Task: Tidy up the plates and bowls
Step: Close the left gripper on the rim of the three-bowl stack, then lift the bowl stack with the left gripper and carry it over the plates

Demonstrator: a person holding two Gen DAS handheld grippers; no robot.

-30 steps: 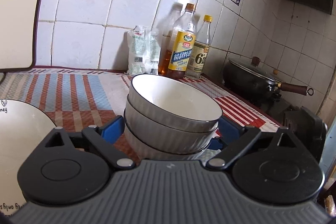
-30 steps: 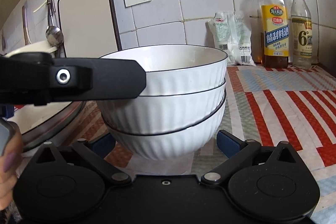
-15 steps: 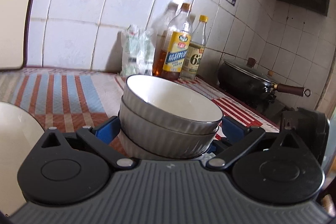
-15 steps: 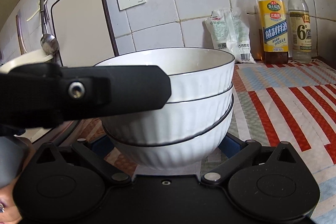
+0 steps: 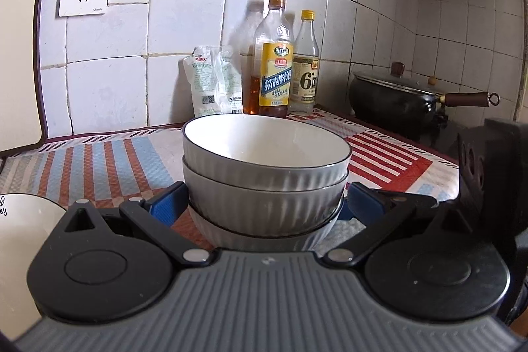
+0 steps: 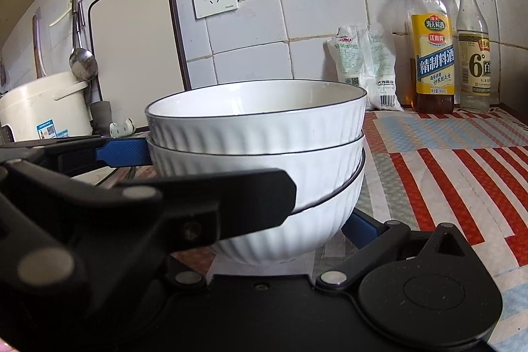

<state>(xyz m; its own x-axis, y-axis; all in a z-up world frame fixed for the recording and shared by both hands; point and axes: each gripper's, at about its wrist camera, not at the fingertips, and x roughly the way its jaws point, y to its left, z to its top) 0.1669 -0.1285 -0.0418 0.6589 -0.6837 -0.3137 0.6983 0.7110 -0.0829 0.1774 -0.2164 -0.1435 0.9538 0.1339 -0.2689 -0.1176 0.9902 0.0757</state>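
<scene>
Both tongs, left gripper point(image 5: 264, 207) and right gripper point(image 6: 264, 230), pinch our bowl stack point(image 5: 264, 174) from opposite sides so it shifts as one

Home kitchen: tiled wall point(image 5: 198, 5), condiment bottles point(image 5: 275, 61), wok point(image 5: 396, 101)

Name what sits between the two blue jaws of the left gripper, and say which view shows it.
The stack of three white ribbed bowls sits between the left gripper's jaws, one jaw at each side of its lower part. The left wrist view shows this.
</scene>
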